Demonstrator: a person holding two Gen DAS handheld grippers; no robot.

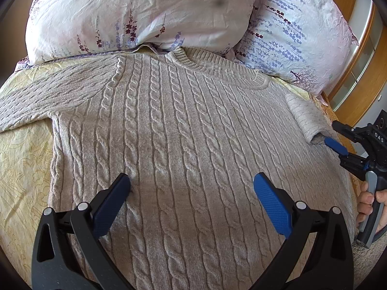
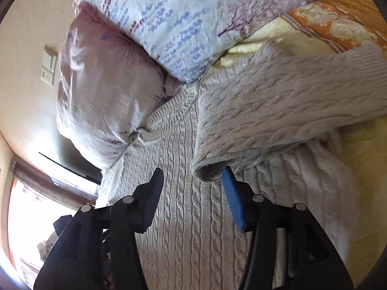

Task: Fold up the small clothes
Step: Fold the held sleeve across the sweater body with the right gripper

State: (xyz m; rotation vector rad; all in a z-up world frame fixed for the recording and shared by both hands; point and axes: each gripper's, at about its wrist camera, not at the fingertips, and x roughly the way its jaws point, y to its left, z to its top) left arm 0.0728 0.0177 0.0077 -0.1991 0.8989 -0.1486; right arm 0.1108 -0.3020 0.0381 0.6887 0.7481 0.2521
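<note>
A beige cable-knit sweater [image 1: 188,130] lies flat on the bed, collar [image 1: 208,62] toward the pillows. Its left sleeve [image 1: 36,96] is spread out to the left. Its right sleeve [image 1: 304,118] is folded in over the body, cuff at the right. My left gripper [image 1: 192,183] is open, just above the sweater's lower middle, empty. My right gripper [image 2: 193,176] is open, its blue fingertip [image 2: 228,176] against the folded sleeve's cuff [image 2: 208,170]; the sleeve [image 2: 278,111] lies across the body. The right gripper also shows in the left wrist view [image 1: 338,145].
Two floral pillows [image 1: 145,12] [image 1: 295,31] lie against the collar at the head of the bed. A yellow patterned bedspread [image 1: 21,164] lies under the sweater. A wooden frame [image 1: 362,91] runs along the right side. A wall socket [image 2: 48,67] and window [image 2: 36,205] show.
</note>
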